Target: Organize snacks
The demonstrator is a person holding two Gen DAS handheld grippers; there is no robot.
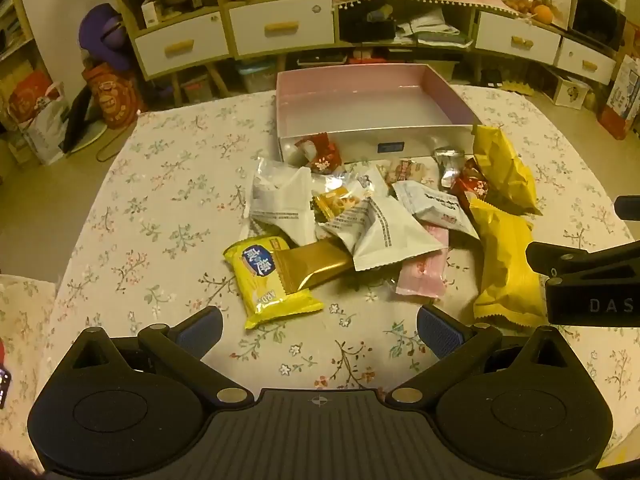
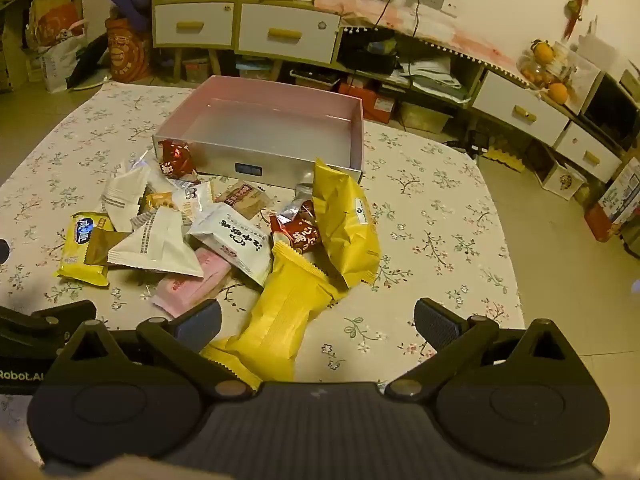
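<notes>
Hovering above the snack pile w/ both grippers angled down, nothing picked yet. Left gripper (image 1: 320, 330) fingers spread wide, empty, over bare surface (image 1: 160, 184) just short of the yellow biscuit pack (image 1: 272, 284). Right gripper (image 2: 318, 326) fingers likewise spread, empty, w/ the near yellow pouch (image 2: 280, 320) lying partly between them, not pinched. Pink-lined box (image 1: 360, 104) at far side of the pile, open and empty inside; red candy (image 1: 320, 152) leaning against its front wall. Best way, as a judgement: start from outer, unburied packs, e.g. near yellow pouch for the right, biscuit pack or gold bar (image 1: 312, 270) for the left; pinch across the flat middle, not a crimped end, lift clear before carrying over the box wall, set down flat in a corner so rows can form. Slippery foil, so slow close. Count, approx since overlapped: 2 big yellow pouches, 1 yellow biscuit pack, 1 gold bar, 3 to 4 white packs (image 1: 380, 236), 1 pink pack (image 1: 424, 276), 2 red candies, 1 silver wrapper (image 1: 450, 168), 1 small orange pack (image 1: 340, 204), 1 tan pack near the box; exact total cannot be told.
</notes>
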